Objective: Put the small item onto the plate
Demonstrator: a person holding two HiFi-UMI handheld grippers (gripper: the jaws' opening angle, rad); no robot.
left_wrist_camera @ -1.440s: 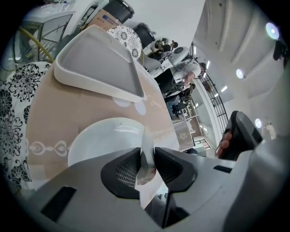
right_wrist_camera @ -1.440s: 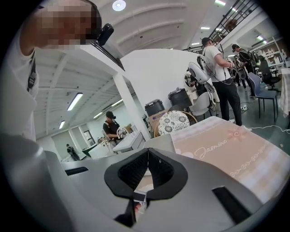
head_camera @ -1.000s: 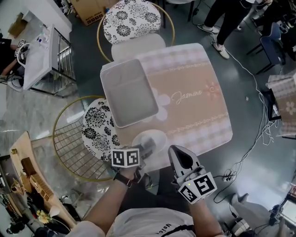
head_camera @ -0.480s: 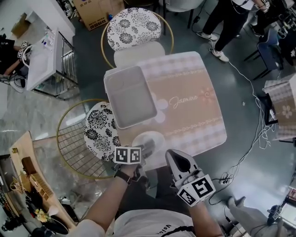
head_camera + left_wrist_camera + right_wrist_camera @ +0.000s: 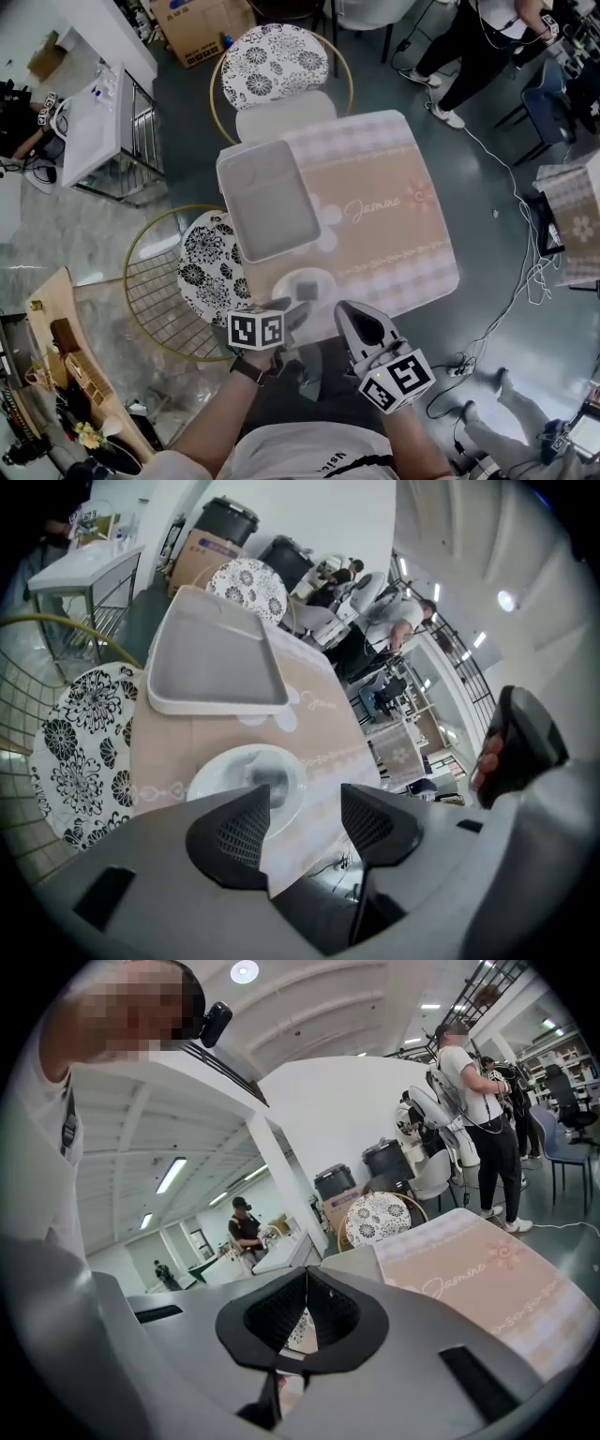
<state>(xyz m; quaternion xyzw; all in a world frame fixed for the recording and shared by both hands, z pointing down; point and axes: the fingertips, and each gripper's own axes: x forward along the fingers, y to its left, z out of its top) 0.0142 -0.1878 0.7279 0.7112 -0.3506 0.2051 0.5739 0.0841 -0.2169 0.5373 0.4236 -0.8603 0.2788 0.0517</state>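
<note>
A small grey item (image 5: pixel 307 289) lies in the middle of the white plate (image 5: pixel 284 280), near the front edge of the table. From the left gripper view the item (image 5: pixel 270 782) rests on that plate (image 5: pixel 211 782), just beyond the jaws. My left gripper (image 5: pixel 296 315) hovers short of the plate, nothing between its fingers; its jaws stand wide and are closing slightly. My right gripper (image 5: pixel 354 317) is held off the table's front edge, close to the body, with its jaws shut on nothing (image 5: pixel 306 1283).
An empty grey tray (image 5: pixel 229 178) lies on the table's left half, on a beige cloth lettered "Jasmine" (image 5: pixel 380 203). Floral-cushioned chairs with gold wire frames stand at the left (image 5: pixel 208 262) and far side (image 5: pixel 277 52). A person (image 5: pixel 483 42) stands beyond the far right corner.
My left gripper has drawn back from over the plate toward the body, and the grey item now shows lying on the plate. The right gripper has barely moved.
</note>
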